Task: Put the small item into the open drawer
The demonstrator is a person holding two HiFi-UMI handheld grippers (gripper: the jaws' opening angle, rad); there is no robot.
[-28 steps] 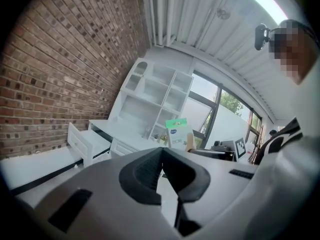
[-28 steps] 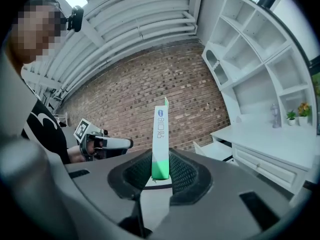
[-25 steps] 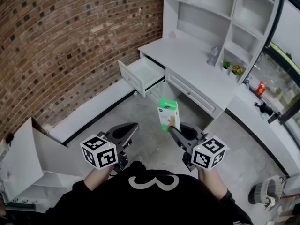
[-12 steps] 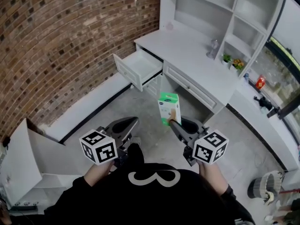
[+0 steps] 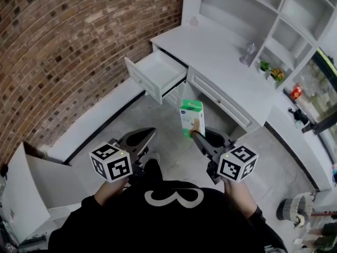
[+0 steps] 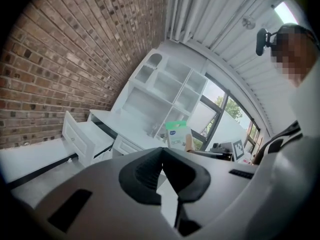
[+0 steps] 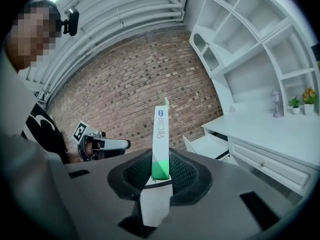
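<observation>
The small item is a flat green and white box (image 5: 191, 117), standing upright in my right gripper (image 5: 194, 133), which is shut on its lower end. In the right gripper view the box (image 7: 160, 134) shows edge-on between the pads. The open drawer (image 5: 158, 70) juts out from the left end of the white desk (image 5: 221, 51), ahead and to the left of the box, and looks empty. My left gripper (image 5: 151, 133) hangs beside the right one at about the same height, jaws shut with nothing in them; its pads (image 6: 150, 171) meet at the tips. The drawer (image 6: 82, 136) shows low on the left.
A brick wall (image 5: 63, 46) runs along the left. White shelving (image 5: 295, 15) rises behind the desk, with a small glass bottle (image 5: 248, 52) and potted plants (image 5: 271, 71) on the top. A closed drawer (image 5: 218, 101) fronts the desk. A white cabinet (image 5: 26, 194) stands at lower left.
Both grippers have moved forward toward the desk, the box still held in the right one. The open drawer now lies closer in the head view.
</observation>
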